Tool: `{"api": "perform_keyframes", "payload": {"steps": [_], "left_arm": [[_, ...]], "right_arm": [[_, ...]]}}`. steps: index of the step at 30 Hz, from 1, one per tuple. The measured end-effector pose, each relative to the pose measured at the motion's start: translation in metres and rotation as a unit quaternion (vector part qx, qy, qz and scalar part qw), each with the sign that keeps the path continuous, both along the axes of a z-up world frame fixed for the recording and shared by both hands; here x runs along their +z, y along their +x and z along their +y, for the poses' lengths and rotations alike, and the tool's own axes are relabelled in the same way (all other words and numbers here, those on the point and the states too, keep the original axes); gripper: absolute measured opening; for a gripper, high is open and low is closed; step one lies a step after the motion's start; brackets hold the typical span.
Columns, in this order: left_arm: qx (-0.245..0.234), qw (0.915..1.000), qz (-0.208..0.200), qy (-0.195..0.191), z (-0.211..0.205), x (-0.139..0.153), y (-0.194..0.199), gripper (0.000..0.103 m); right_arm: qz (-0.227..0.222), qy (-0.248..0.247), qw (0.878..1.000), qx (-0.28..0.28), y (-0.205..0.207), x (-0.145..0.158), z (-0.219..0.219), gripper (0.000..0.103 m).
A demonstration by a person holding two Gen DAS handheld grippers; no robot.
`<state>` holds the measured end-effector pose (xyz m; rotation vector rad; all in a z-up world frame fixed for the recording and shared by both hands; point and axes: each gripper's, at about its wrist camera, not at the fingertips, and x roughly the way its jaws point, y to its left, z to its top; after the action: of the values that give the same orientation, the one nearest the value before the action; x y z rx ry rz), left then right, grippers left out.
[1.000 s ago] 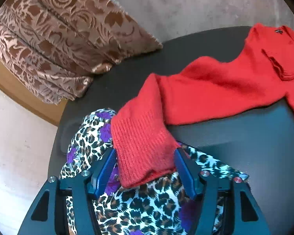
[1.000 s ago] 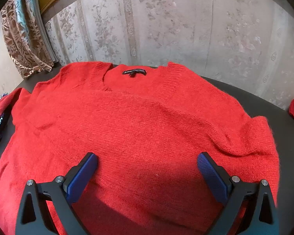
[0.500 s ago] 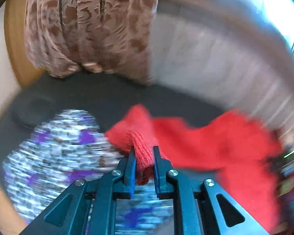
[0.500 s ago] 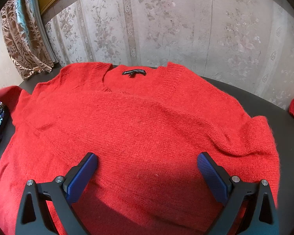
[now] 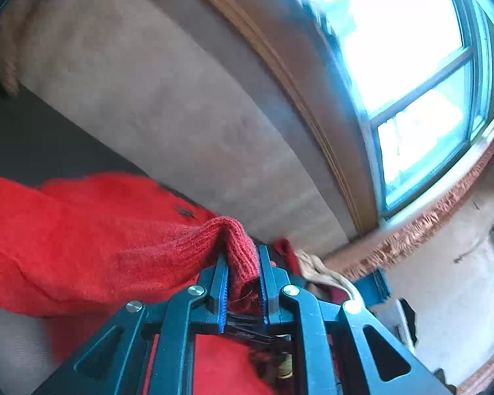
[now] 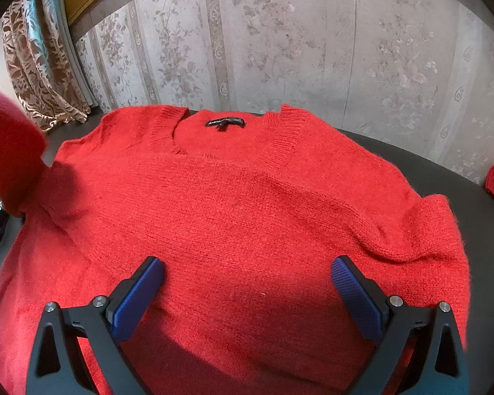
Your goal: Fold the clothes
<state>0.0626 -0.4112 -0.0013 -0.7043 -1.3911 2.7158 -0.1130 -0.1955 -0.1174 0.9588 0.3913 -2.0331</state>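
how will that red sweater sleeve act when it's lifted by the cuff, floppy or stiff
Probably floppy: the ribbed cuff bends over the shut left tongs and the sleeve sags behind. Likely light, since a small pinch carries it. The fuzzy knit probably grips the pads rather than slipping.

Both grippers share one build: the left gripper (image 5: 243, 283) and right gripper (image 6: 247, 291) have dark angular frames with triangular cut-outs, silver round screws, and blue ribbed fingers (image 6: 138, 299).
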Motion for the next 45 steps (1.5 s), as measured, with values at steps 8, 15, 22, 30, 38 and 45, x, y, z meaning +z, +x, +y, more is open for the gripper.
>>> {"api": "perform_keyframes", "payload": {"steps": [8, 15, 22, 30, 38, 45], "left_arm": [[-0.011, 0.9959, -0.085, -0.027, 0.049, -0.068, -0.053, 0.036], [0.048, 0.9928, -0.104, -0.034, 0.047, -0.092, 0.024, 0.04], [0.073, 0.9876, -0.128, -0.053, 0.043, -0.121, 0.058, 0.04], [0.078, 0.9904, -0.107, -0.041, 0.037, -0.126, 0.073, 0.04], [0.071, 0.996, -0.054, -0.008, 0.025, -0.121, 0.08, 0.045], [0.097, 0.9942, -0.039, 0.024, -0.01, -0.119, 0.069, 0.049]], "right_arm": [[-0.012, -0.017, 1.0, -0.002, -0.004, 0.001, 0.003, 0.103], [-0.048, -0.043, 0.998, -0.003, -0.011, 0.007, 0.01, 0.103], [-0.118, -0.144, 0.982, 0.004, 0.008, 0.04, 0.02, 0.089], [-0.113, -0.066, 0.99, 0.042, 0.041, 0.016, -0.042, 0.075], [-0.031, 0.001, 0.997, 0.07, 0.066, 0.041, -0.061, 0.012], [0.07, -0.025, 0.991, 0.113, 0.075, 0.143, -0.072, 0.012]]}}
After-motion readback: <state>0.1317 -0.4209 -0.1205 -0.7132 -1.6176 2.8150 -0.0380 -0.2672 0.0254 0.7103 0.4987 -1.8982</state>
